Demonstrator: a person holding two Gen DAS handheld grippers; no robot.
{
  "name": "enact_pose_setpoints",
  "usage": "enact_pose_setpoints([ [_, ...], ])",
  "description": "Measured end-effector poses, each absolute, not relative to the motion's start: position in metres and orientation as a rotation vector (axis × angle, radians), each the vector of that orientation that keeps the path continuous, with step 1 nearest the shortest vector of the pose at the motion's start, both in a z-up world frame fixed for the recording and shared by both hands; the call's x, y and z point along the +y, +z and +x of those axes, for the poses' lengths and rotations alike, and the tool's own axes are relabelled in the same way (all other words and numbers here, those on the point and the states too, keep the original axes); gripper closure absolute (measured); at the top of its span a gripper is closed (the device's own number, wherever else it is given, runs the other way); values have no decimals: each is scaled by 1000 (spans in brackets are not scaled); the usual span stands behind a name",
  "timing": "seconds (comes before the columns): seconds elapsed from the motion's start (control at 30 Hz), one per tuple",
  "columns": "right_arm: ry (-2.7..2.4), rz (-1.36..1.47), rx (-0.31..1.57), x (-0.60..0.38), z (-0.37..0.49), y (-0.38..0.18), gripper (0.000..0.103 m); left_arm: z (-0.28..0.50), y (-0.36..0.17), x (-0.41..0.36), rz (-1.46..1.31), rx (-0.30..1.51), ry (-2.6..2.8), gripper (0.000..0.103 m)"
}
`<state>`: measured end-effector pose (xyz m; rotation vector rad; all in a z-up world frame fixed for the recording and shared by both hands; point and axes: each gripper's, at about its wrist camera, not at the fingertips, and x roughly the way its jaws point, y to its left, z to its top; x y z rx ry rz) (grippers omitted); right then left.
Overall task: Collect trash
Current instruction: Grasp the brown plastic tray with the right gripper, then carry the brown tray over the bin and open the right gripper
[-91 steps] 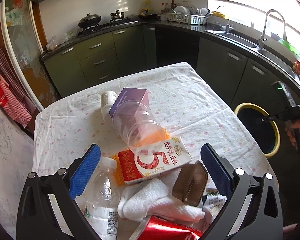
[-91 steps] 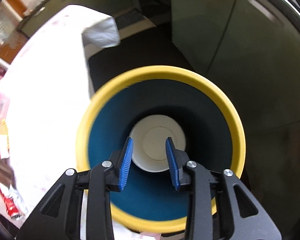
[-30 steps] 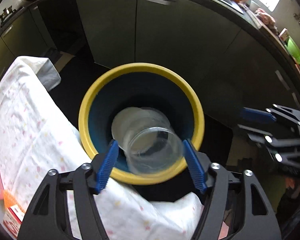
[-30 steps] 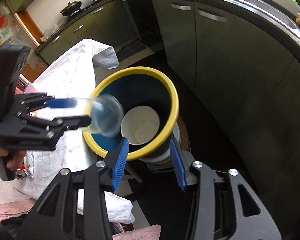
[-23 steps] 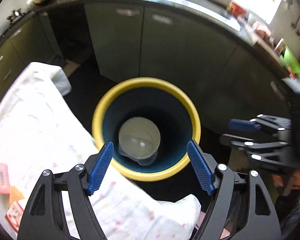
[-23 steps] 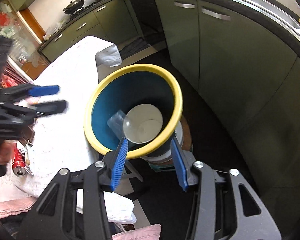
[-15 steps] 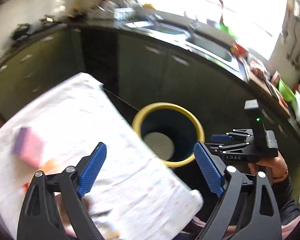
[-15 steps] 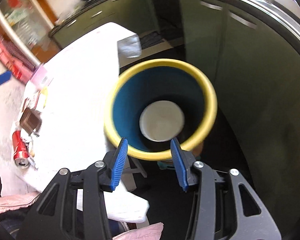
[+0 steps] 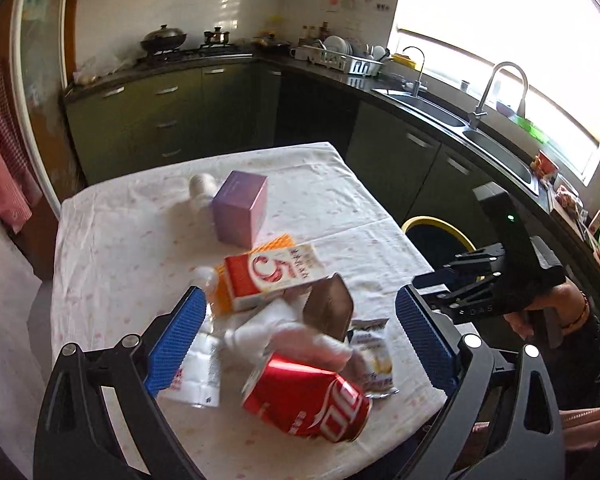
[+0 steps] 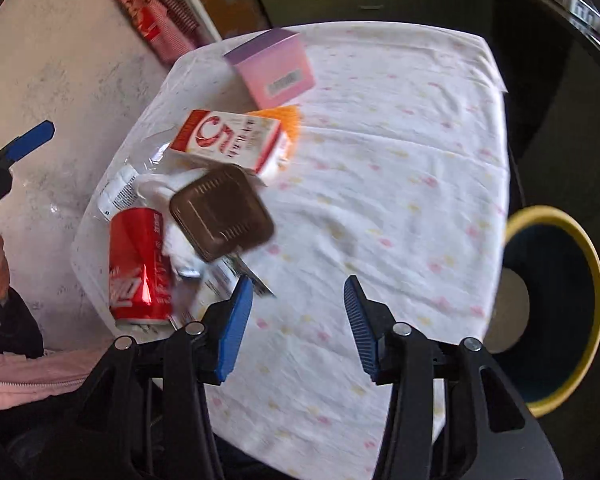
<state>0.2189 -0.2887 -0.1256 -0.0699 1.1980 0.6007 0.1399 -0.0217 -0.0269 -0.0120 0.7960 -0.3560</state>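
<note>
Trash lies on the table's cloth (image 9: pixel 300 184): a red soda can (image 9: pixel 306 398), a red and white carton (image 9: pixel 272 276), a brown plastic lid (image 9: pixel 328 306), a white crumpled tissue (image 9: pixel 296 332), a clear water bottle (image 9: pixel 198 364), a snack wrapper (image 9: pixel 374 354) and a purple box (image 9: pixel 240 208). My left gripper (image 9: pixel 296 344) is open and empty above the can and tissue. My right gripper (image 10: pixel 298 322) is open and empty over bare cloth, right of the can (image 10: pixel 138 264) and lid (image 10: pixel 222 214). The yellow-rimmed bin (image 10: pixel 552 312) stands beside the table and holds a white cup.
A white bottle (image 9: pixel 202 190) lies behind the purple box. An orange item (image 10: pixel 288 124) sits under the carton (image 10: pixel 228 142). Dark kitchen cabinets, a sink (image 9: pixel 496 144) and a stove line the far walls. The right gripper also shows in the left wrist view (image 9: pixel 432 280) near the bin (image 9: pixel 440 240).
My left gripper let the clear jar drop into the bin and swung back over the table's trash. My right gripper turned from the bin toward the table.
</note>
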Motion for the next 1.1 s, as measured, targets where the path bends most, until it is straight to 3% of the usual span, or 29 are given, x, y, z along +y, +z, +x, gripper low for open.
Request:
enact_pose_setpoints([
  [0.43,637,-217,1160,-224,257,-160,69,136,-59,15,-76,819,-333,9],
  [0.47,642,-216,1159,-222,258,-161,71,136,-60,16,-77,820,-332,9],
  [0.57,647,-218,1169,-217,262,-166,92,137,-61,15,-80,822,-334,9],
  [0.67,652,-180,1175,-223,260,-164,97,136,-60,13,-75,822,-336,8],
  [1.1,647,-49,1070,-257,245,-120,99,129,-53,2,-41,802,-346,7],
])
